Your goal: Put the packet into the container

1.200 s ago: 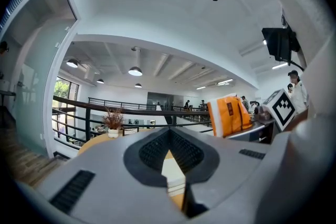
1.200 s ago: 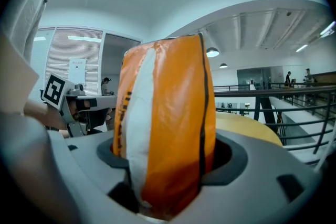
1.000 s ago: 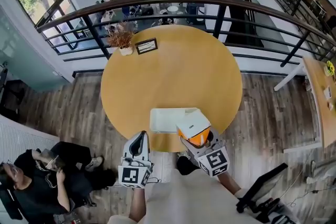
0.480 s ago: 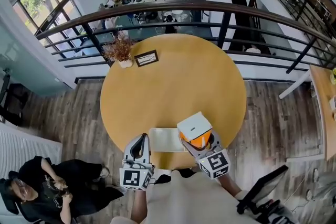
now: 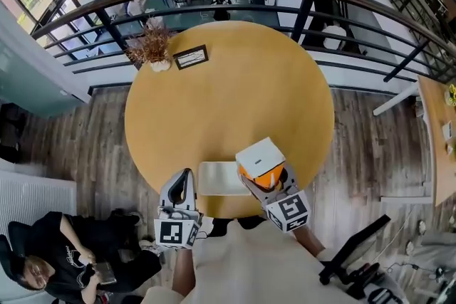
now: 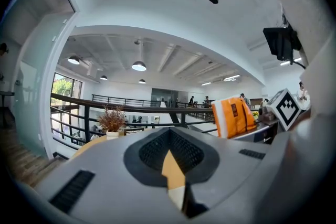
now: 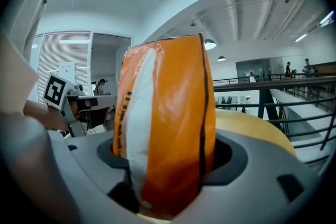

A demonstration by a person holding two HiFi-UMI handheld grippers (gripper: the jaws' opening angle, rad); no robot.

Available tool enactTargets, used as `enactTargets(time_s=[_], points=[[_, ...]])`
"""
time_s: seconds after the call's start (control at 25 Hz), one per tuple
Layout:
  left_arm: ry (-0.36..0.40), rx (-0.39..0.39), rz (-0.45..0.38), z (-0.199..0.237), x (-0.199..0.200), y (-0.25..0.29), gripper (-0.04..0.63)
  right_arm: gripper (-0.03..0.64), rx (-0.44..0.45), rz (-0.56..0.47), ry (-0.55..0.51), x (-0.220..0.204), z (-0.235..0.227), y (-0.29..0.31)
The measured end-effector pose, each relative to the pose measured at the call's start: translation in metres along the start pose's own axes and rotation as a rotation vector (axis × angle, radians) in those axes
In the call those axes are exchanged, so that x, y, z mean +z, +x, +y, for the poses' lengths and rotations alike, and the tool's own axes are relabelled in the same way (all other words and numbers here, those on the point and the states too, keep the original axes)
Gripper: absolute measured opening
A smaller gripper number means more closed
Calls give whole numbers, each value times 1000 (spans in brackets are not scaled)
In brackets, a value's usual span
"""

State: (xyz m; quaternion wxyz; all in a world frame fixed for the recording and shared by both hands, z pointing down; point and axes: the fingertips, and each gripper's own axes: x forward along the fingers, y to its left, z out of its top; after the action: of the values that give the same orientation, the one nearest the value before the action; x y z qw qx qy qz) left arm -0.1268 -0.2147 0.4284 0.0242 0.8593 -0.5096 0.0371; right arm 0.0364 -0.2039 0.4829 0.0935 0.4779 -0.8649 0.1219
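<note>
An orange and white packet (image 5: 259, 157) stands upright between the jaws of my right gripper (image 5: 262, 179), which is shut on it. In the right gripper view the packet (image 7: 168, 123) fills the gap between the jaws. It hangs over the right end of a flat white container (image 5: 214, 179) at the near edge of the round yellow table (image 5: 235, 96). My left gripper (image 5: 183, 183) is shut and holds nothing, just left of the container at the table's rim. The left gripper view shows the packet (image 6: 234, 117) off to the right.
A dried plant in a pot (image 5: 149, 50) and a small framed card (image 5: 191, 57) stand at the table's far left. A dark railing (image 5: 299, 7) curves behind the table. A person (image 5: 50, 267) sits on the floor at lower left. A black stand (image 5: 356, 253) is at lower right.
The head view has swung a little, so the table sits higher and more to the left. The right gripper still holds the packet by the container's right end. The left gripper has barely moved.
</note>
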Motion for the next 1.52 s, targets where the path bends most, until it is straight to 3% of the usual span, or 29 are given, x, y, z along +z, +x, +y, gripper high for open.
enactTargets(time_s=[0.32, 0.56, 1.04, 1.2, 1.52], points=[[-19, -19, 27, 19, -11, 5, 5, 356, -27, 41, 19, -9, 7, 7], [-70, -12, 102, 18, -32, -8, 5, 356, -23, 120, 49, -29, 14, 4], [-145, -23, 163, 21, -62, -14, 6, 356, 3, 249, -50, -53, 28, 9], [-158, -32, 169, 20, -64, -13, 5, 356, 4, 300, -189, -59, 25, 10], [-161, -34, 160, 20, -59, -10, 5, 356, 84, 433, -668, -74, 41, 14]])
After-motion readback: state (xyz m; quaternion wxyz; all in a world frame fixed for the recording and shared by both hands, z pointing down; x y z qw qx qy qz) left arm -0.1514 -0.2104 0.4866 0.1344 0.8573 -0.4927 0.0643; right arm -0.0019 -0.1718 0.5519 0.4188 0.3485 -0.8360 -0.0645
